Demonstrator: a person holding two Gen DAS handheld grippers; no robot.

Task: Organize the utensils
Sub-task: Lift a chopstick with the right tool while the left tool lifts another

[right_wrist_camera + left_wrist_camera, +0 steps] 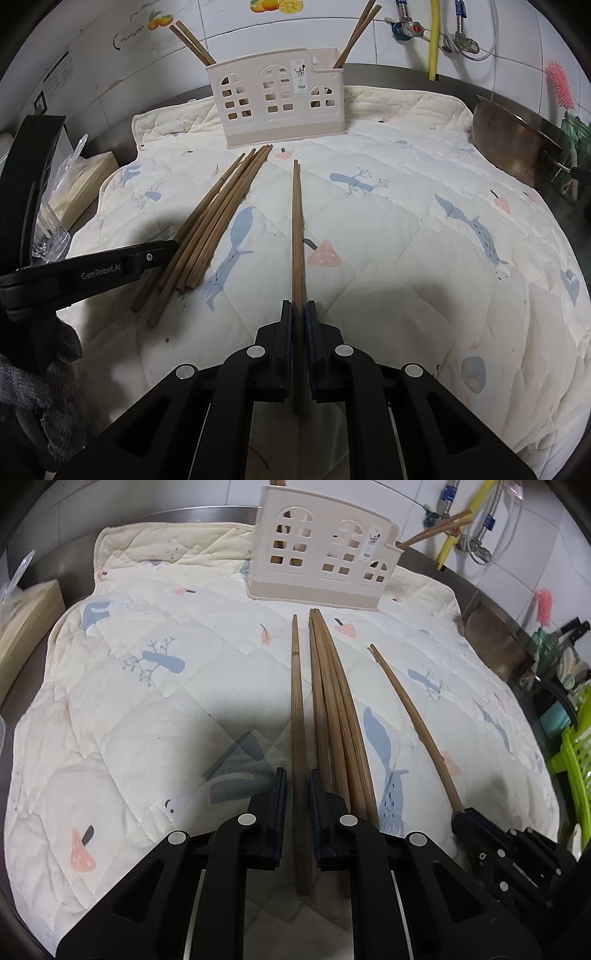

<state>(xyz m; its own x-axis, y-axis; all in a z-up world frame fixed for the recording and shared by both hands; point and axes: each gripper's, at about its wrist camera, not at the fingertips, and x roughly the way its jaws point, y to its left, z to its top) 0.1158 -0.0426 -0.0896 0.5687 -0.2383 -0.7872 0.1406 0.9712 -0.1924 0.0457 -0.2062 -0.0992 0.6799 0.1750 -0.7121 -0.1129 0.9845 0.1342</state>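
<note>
Several brown wooden chopsticks (334, 709) lie in a bundle on the quilted mat (147, 701); the bundle also shows in the right wrist view (218, 218). One single chopstick (297, 709) lies between the jaws of my left gripper (297, 805), which stand slightly apart around it. My right gripper (299, 314) is shut on a pair of chopsticks (296, 221), also seen in the left wrist view (413, 723). A cream house-shaped utensil holder (277, 107) stands at the back of the mat with chopsticks (192, 42) in it.
A dark wok (513, 144) sits at the right edge of the mat. A green dish rack (576, 768) stands at the far right. A wooden box and plastic bag (77, 184) lie at the left. Pipes and valves (432, 37) run along the tiled wall.
</note>
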